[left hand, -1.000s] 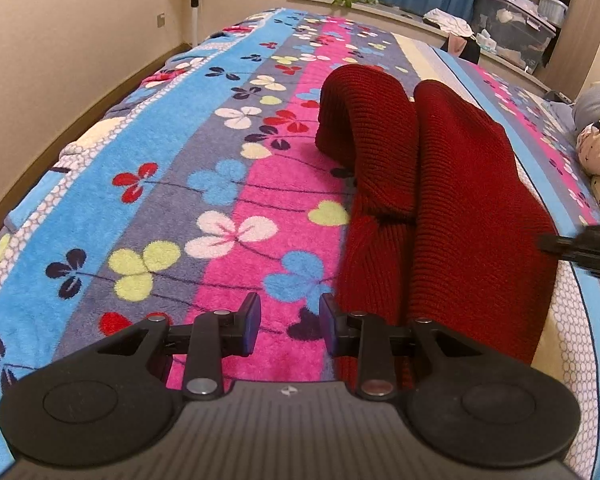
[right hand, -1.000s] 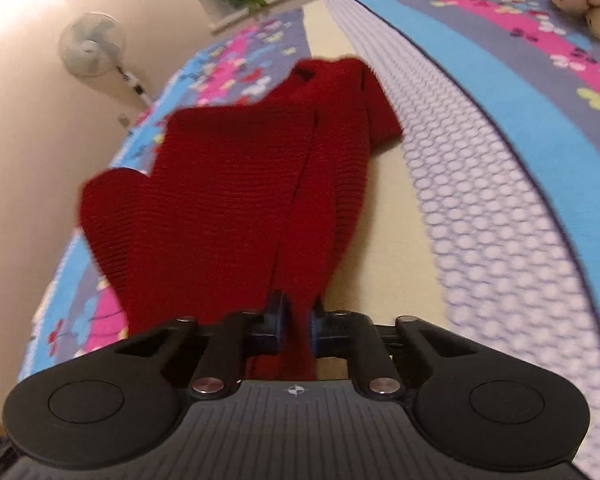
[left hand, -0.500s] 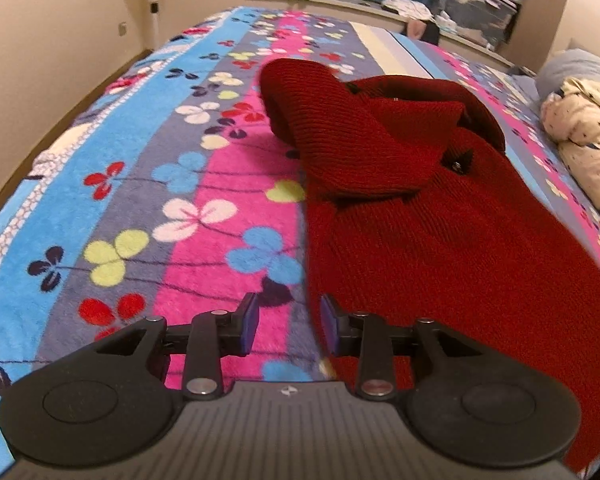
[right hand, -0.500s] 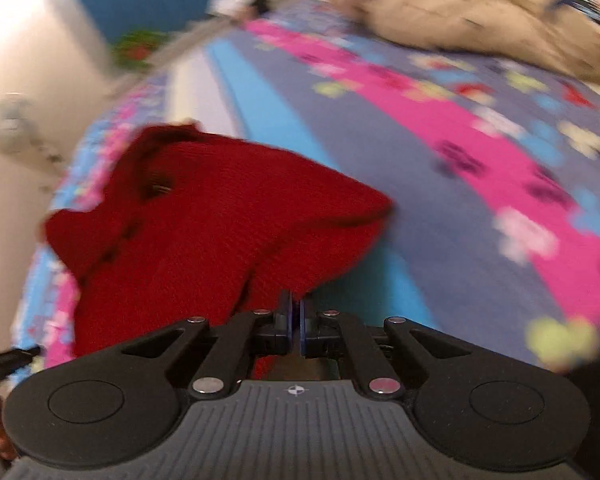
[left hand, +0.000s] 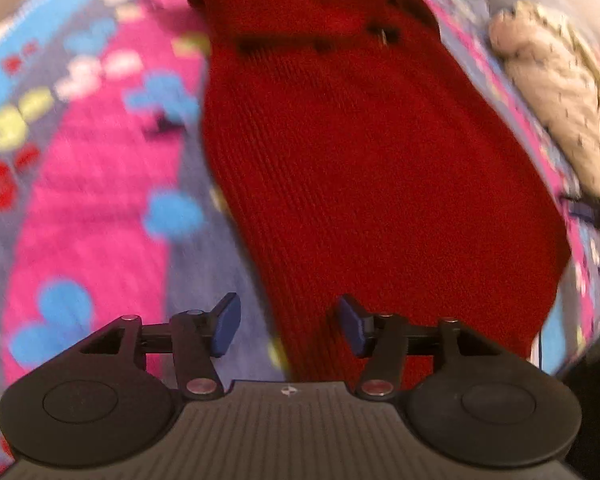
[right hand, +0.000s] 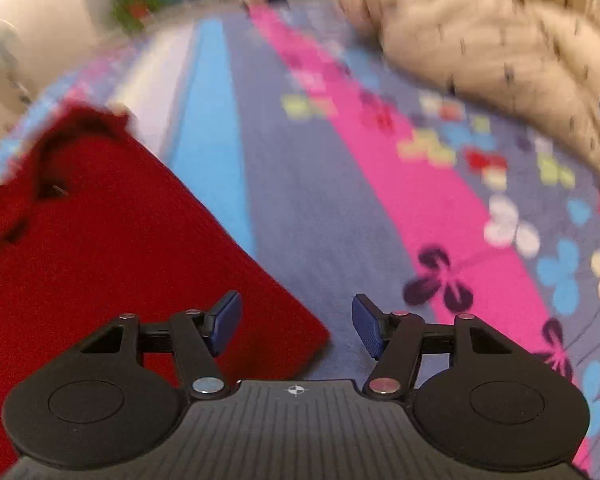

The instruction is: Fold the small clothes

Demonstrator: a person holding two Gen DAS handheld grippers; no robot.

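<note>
The sweater (left hand: 360, 152) is spread on the blanket (right hand: 340, 208), with the jacket (right hand: 480, 40) lying to its right.

My left gripper (left hand: 288, 326) hangs with fingers spread over the near edge of the red sweater (left hand: 364, 160), which lies on the flowered blanket (left hand: 100, 184); the picture is blurred.

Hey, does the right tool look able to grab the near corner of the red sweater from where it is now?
Probably yes. The right tool is open, and the corner of the red sweater lies flat on the blanket just ahead of its left finger, with nothing between them.
</note>
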